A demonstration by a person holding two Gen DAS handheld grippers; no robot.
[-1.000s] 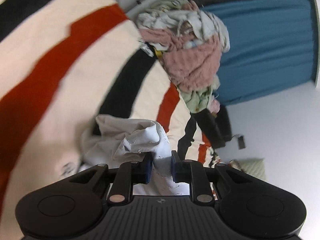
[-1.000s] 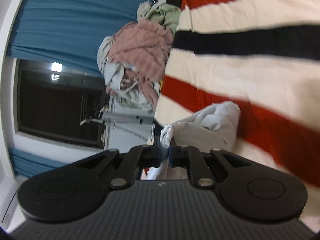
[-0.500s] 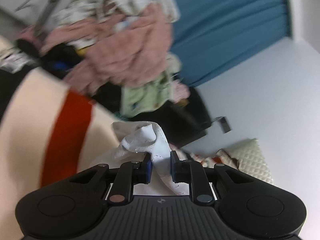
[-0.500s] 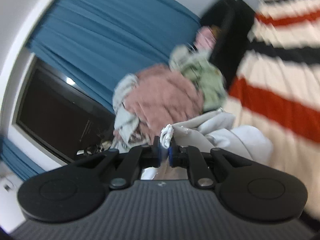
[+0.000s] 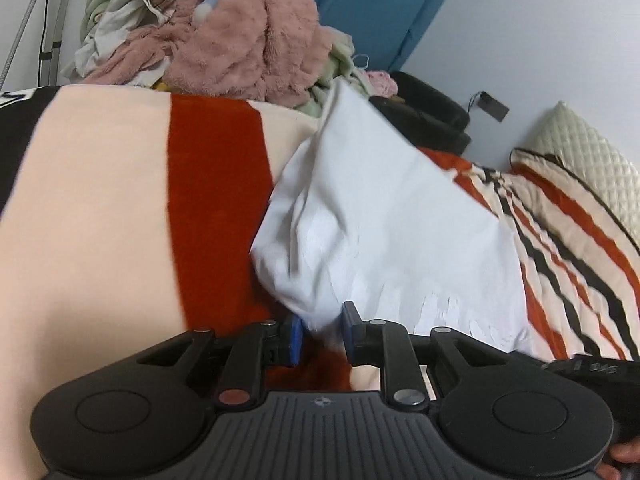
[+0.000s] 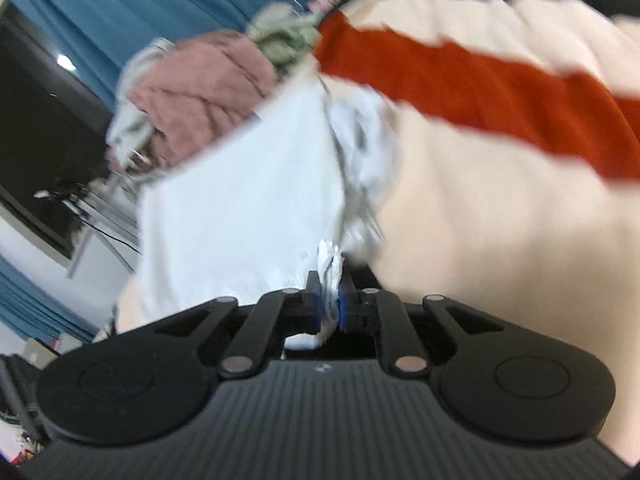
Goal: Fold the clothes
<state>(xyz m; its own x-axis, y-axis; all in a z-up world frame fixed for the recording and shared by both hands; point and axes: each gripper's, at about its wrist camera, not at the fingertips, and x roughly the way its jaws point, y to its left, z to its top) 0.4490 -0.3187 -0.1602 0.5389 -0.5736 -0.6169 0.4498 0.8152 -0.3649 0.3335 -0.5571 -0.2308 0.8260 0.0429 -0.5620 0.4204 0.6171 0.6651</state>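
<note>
The white garment (image 5: 384, 220) is stretched out over the striped blanket (image 5: 100, 200) on the bed, held at 2 edges. The left tool (image 5: 322, 332) has its jaws narrowly apart with a corner of the cloth between the blue pads (image 5: 297, 334). The right tool (image 6: 329, 300) is clamped nearly closed on a bunched white edge (image 6: 330, 258). Beyond the garment lies a clothes pile (image 5: 224, 28) topped with pink fleece, before a blue curtain (image 5: 372, 4). A quilted pillow (image 5: 580, 160) sits at the right.
</note>
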